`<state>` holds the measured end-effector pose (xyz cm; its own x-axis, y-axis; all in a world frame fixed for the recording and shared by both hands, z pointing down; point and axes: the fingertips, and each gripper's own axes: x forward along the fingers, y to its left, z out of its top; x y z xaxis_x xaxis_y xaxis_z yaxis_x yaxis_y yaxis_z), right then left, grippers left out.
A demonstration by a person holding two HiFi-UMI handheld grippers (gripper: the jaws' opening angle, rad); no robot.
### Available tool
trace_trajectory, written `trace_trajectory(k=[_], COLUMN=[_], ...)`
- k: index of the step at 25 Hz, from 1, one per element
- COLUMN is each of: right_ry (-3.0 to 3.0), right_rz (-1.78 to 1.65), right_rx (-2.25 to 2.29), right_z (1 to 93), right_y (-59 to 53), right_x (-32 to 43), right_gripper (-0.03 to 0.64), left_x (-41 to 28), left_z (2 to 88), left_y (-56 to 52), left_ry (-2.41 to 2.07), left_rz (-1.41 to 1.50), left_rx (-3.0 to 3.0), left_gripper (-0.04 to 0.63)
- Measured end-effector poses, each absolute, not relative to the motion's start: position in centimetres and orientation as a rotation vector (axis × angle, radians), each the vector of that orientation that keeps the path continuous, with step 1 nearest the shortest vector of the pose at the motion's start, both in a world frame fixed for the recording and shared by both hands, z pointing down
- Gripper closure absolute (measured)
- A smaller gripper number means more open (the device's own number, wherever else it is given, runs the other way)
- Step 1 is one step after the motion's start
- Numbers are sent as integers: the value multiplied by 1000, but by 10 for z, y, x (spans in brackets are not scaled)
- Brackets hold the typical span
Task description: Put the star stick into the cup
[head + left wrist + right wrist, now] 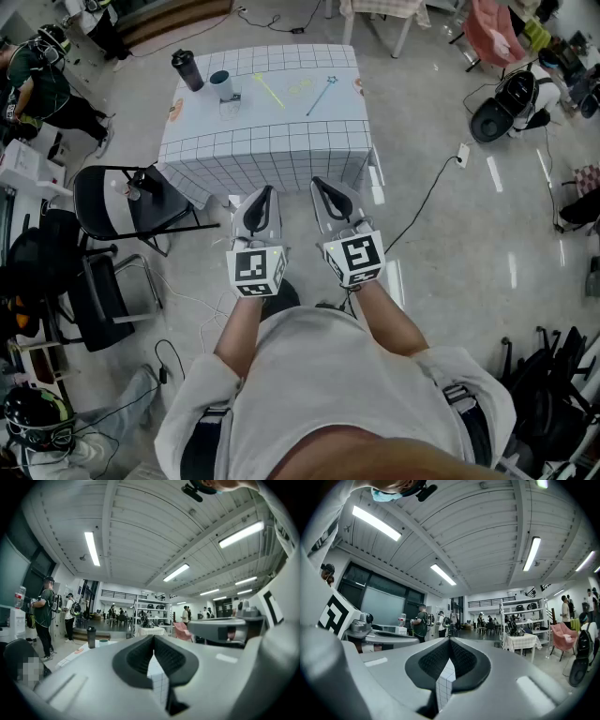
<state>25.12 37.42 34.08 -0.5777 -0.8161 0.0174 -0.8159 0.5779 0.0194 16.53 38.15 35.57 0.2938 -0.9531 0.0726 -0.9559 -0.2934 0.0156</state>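
Observation:
A blue star stick point(321, 96) lies on the checked table point(272, 141) towards its right side, with a yellow stick point(269, 91) to its left. The cup point(221, 84) stands near the table's far left, beside a black bottle point(187, 70). Both grippers are held level in front of the person, short of the table's near edge. The left gripper point(265, 192) is shut and holds nothing. The right gripper point(319, 183) is also shut and holds nothing. In the left gripper view the jaws point(153, 637) meet at their tips; the bottle point(91, 637) and cup point(103, 642) show far off. In the right gripper view the jaws point(449, 640) also meet.
A black folding chair point(112, 202) stands left of the table, and cables run over the floor around it. A dark backpack point(511, 103) lies at the right. People stand at the far left point(37, 80). A white shelf and a pink chair point(183, 630) are far behind the table.

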Motion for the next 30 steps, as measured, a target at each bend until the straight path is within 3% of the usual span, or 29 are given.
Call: trace_trajectory(k=[22,30], right_ry=[-2616,-2546], right_rz=[153,192], right_rx=[1434,1466], right_z=[384,399], right_y=[194,151], right_x=[98,90], right_gripper=[618,618], left_x=[-2,-17], left_z=[387,406], left_y=[219,173], left_ry=[-1725,-1651], left_rz=[176,206], left_rx=[2459,2458], left_gripper=[592,592])
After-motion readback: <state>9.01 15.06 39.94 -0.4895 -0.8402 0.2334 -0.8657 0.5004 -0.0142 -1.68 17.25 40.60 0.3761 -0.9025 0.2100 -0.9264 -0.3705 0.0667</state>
